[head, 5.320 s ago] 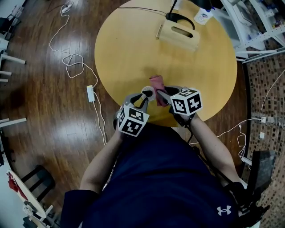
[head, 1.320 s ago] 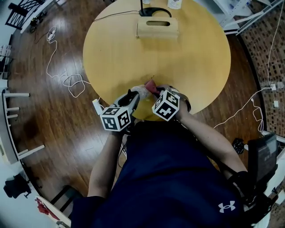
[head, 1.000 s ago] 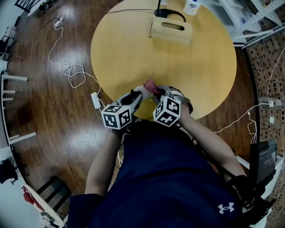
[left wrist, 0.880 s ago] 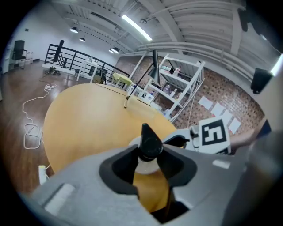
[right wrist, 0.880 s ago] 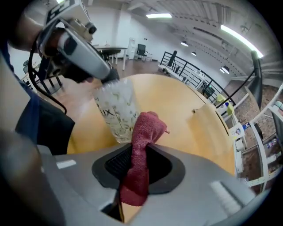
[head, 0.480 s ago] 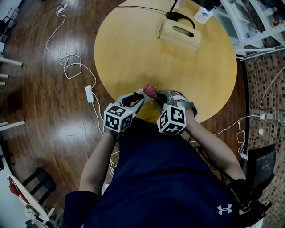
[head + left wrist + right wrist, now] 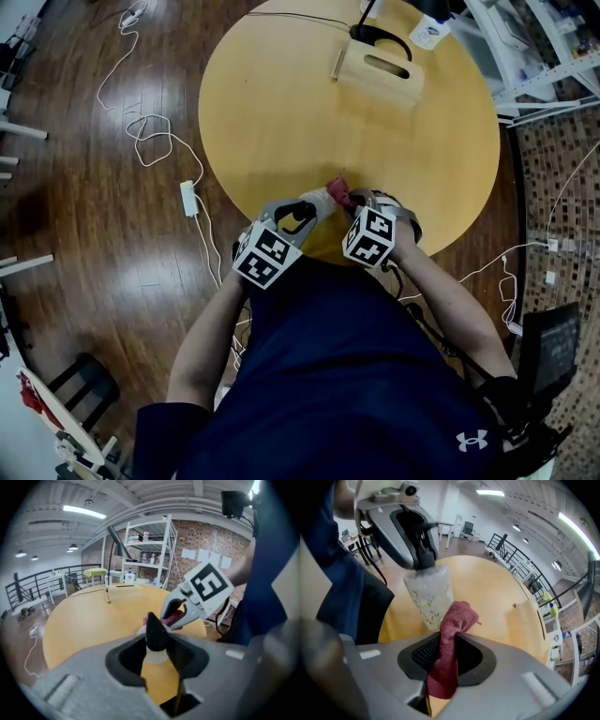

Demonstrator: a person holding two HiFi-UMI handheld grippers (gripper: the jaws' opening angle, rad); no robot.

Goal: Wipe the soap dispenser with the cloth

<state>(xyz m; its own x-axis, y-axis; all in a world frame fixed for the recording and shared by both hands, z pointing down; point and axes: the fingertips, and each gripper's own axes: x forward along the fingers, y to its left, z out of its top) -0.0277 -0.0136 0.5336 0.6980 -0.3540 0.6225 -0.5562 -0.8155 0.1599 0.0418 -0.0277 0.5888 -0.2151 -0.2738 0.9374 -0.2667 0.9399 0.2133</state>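
The soap dispenser [image 7: 429, 594] has a pale patterned body and a black pump head [image 7: 156, 632]. My left gripper [image 7: 157, 641] is shut on that pump head and holds the dispenser tilted above the near edge of the round yellow table [image 7: 281, 112]. The red cloth [image 7: 449, 639] hangs bunched between the jaws of my right gripper [image 7: 449, 653], which is shut on it. The cloth's top lies against the lower right side of the dispenser body. In the head view the dispenser [image 7: 317, 198] and the cloth [image 7: 339, 191] meet between the left gripper [image 7: 312, 205] and the right gripper [image 7: 350, 201].
A wooden carrier with a slot handle [image 7: 380, 75] stands at the table's far side, beside a black lamp base [image 7: 379, 37] and a bottle [image 7: 429, 34]. White cables and a power strip [image 7: 190, 197] lie on the wooden floor at the left. Metal shelving [image 7: 147, 555] stands beyond the table.
The left gripper has rolled and shifted right with the dispenser. The right gripper and cloth have moved right and a little farther over the table, staying against the dispenser.
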